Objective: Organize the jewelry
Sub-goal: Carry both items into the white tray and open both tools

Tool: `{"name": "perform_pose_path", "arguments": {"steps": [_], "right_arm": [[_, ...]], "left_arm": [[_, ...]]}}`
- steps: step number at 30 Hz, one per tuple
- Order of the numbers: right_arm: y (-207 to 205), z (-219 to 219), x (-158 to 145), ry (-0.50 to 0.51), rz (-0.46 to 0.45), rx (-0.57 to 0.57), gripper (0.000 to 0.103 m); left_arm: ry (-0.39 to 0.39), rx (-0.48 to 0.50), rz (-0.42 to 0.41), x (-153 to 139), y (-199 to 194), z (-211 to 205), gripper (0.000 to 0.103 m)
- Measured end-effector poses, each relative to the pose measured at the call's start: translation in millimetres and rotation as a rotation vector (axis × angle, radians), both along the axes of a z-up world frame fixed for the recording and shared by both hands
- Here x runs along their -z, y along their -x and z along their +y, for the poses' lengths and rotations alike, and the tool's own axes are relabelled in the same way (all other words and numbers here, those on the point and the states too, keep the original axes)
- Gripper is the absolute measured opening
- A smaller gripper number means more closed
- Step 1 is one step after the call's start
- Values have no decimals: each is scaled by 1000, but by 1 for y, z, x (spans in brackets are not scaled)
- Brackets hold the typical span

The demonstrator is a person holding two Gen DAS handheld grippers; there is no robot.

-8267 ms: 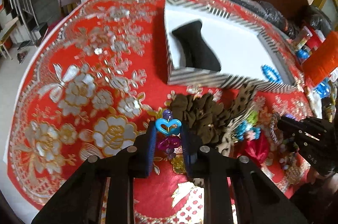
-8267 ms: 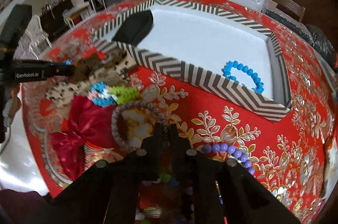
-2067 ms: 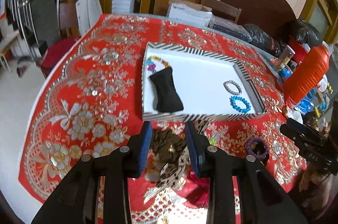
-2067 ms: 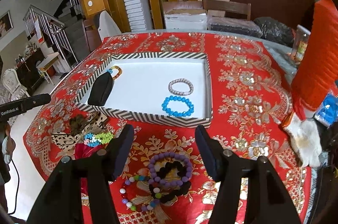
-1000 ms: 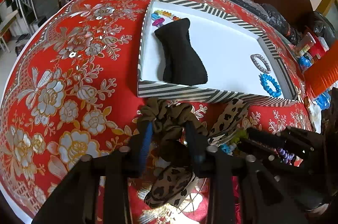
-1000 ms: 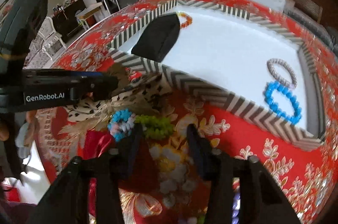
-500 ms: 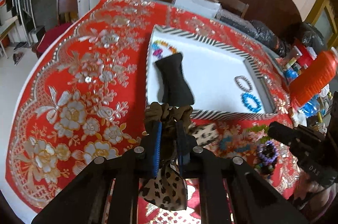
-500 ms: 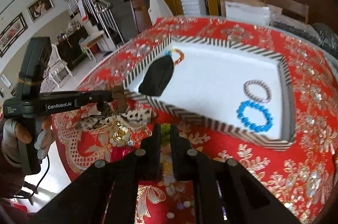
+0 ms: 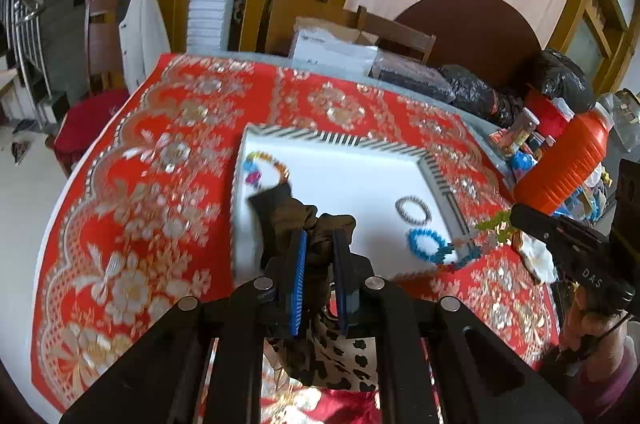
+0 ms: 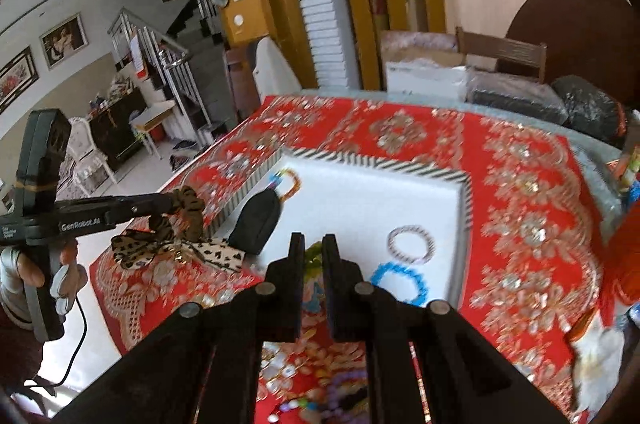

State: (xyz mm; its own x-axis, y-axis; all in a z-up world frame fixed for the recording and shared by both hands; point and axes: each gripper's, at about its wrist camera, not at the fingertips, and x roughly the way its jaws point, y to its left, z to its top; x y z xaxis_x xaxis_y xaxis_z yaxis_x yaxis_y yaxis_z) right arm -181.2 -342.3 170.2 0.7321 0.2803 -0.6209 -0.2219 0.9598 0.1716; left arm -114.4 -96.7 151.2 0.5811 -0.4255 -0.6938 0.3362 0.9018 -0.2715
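Observation:
My left gripper (image 9: 319,239) is shut on a brown scrunchie (image 9: 312,224) with a leopard-print bow (image 9: 340,360) hanging under it, lifted above the table near the front of the striped tray (image 9: 344,141). My right gripper (image 10: 312,244) is shut on a green and blue bead bracelet (image 10: 313,256), held above the tray's near edge; it also shows in the left wrist view (image 9: 496,224). In the tray (image 10: 372,163) lie a black pouch (image 10: 256,220), a grey bracelet (image 10: 411,244), a blue bracelet (image 10: 399,282) and a multicoloured bracelet (image 10: 288,183).
A red floral cloth (image 9: 160,183) covers the round table. An orange container (image 9: 564,163) and black bags (image 9: 480,91) stand at the right and far side. Loose bead bracelets (image 10: 332,396) lie on the cloth near me. Chairs (image 9: 108,43) stand beyond the table.
Both grippers closed on their items at the pile and lifted them. They have since risen further and moved towards the tray.

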Motion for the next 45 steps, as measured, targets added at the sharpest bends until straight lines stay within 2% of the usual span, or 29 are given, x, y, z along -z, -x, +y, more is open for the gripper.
{"name": "perform_pose_path", "arguments": {"steps": [8,18,25,31,35,36,37,39,41,45], "right_arm": [[-39,-24,-8,24,7,62,9],[-121,-34,12,-9,79,92,8],[-174,-50,53,15,171,129,9],[-180,-73,103,88,280,189,9],[-179,-77,120,131,305,195,9],[-178,-77,121,133,304,194,9],[-177,-77,120,131,304,193,11],[-173,-78,118,110,304,194,28],[-167,-79,112,96,286,203,37],[-146,-75,95,80,262,192,40]], "left_arm": [[-5,17,-1,-3,-41,-37,9],[-10,39,69,27,-103,-86,9],[-38,-11,139,62,-145,-87,9],[-56,-47,186,90,-157,-77,9],[-57,-51,183,95,-157,-77,9],[-51,-48,177,94,-156,-77,13],[-45,-43,171,93,-156,-77,18],[-22,-37,164,89,-155,-74,23],[0,-46,161,83,-153,-70,29],[-9,-53,119,65,-141,-67,29]]}}
